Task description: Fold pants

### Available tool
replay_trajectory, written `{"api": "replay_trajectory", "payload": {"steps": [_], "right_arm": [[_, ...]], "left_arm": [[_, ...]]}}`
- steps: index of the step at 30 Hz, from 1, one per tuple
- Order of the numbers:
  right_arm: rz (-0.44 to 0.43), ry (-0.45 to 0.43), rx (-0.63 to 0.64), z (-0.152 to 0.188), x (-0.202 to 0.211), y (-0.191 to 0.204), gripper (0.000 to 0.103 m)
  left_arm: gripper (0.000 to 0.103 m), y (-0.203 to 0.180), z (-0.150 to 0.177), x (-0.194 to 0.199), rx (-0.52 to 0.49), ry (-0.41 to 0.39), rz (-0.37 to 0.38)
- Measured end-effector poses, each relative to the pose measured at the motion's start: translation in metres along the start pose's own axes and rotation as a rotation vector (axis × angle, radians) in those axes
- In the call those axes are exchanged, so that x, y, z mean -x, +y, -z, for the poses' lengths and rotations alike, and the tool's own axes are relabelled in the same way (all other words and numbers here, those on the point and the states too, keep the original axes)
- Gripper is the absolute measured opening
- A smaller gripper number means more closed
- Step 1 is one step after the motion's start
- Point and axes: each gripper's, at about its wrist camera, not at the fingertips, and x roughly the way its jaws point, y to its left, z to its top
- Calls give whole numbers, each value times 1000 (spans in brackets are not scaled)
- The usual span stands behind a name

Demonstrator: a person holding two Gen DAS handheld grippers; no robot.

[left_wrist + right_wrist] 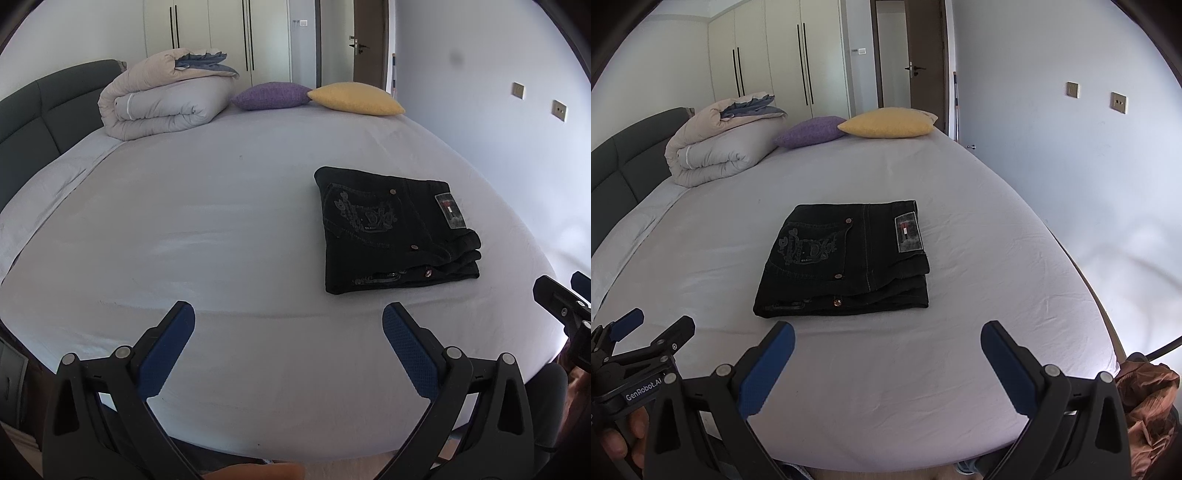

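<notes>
- Along the left edge, a dark headboard (624,166) is bordering the bed (960,350); a rolled duvet (713,155) is lying beside it.
- Purple cushion (809,132) and yellow cushion (890,123) are touching at the far edge.
- Folded black pants (846,262) are lying mid-sheet.
- Left gripper (288,347) and right gripper (886,365) are hovering with jaws apart, holding nothing.
- Wardrobe doors (783,62) and a door (912,66) are standing behind.

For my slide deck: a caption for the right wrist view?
Open right gripper facing folded black denim pants on white bed sheet.
</notes>
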Motion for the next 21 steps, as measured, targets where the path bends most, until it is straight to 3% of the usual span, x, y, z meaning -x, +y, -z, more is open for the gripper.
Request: {"api": "replay_trajectory", "payload": {"steps": [21], "right_arm": [[6,31,-2,8,-8,1,103]], "left_arm": [[103,2,2,-8,9,14,4]]}}
